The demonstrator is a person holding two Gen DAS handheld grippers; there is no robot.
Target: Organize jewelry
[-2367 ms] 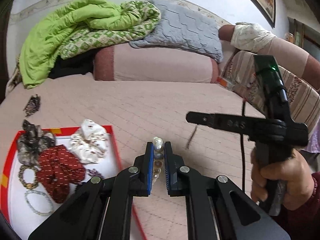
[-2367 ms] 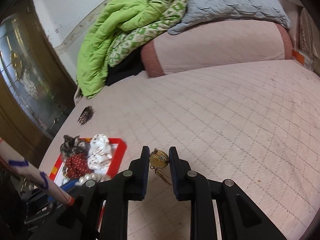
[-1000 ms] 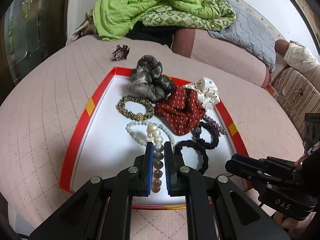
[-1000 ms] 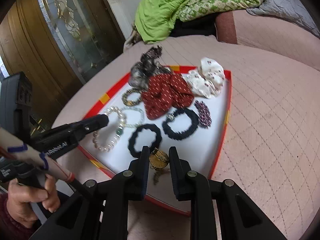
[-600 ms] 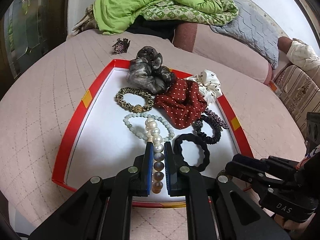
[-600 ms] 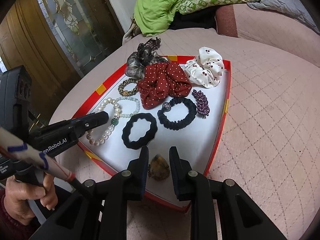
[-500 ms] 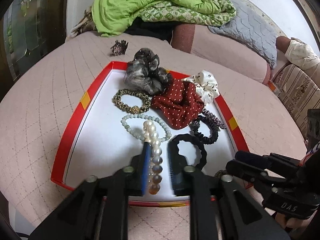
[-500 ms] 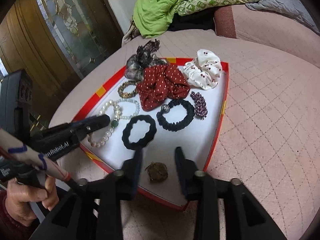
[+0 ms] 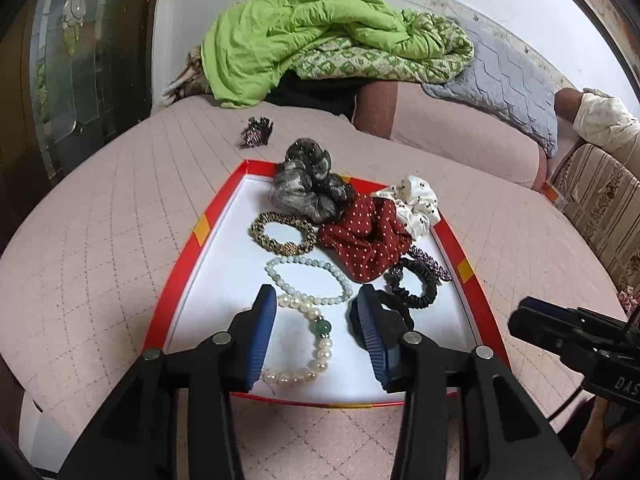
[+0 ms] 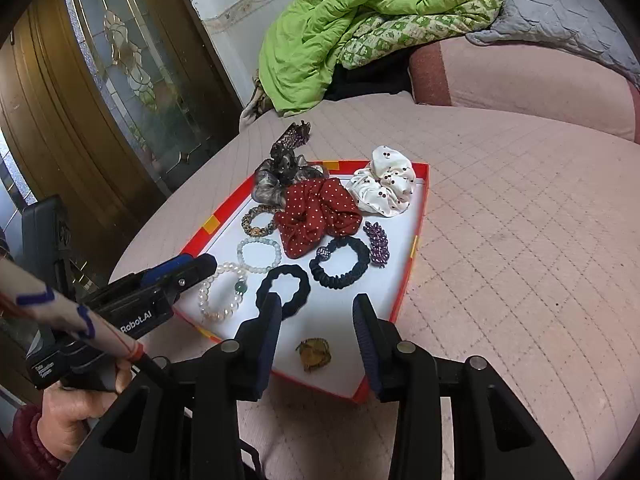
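A red-rimmed white tray (image 9: 188, 248) (image 10: 412, 256) lies on the pink quilted bed. My left gripper (image 9: 316, 320) is open above the tray's near edge, and a pearl bracelet with a green bead (image 9: 316, 344) (image 10: 224, 292) lies free between its fingers. My right gripper (image 10: 314, 320) is open over the tray's near corner, and a gold brooch (image 10: 314, 354) lies on the tray below it. The left gripper also shows in the right wrist view (image 10: 180, 276).
The tray also holds a pale green bead bracelet (image 9: 308, 280), a leopard bracelet (image 9: 282, 232), red (image 9: 364, 240), grey (image 9: 308, 188) and white (image 9: 412, 204) scrunchies, two dark hair ties (image 10: 340, 262) and a purple clip (image 10: 376, 244). A dark clip (image 9: 256, 134) lies on the bed beyond. Blankets (image 9: 320, 40) are piled at the back.
Both grippers moved over the tray and opened. The pearl bracelet left the left gripper and the gold brooch left the right gripper; both now lie on the tray.
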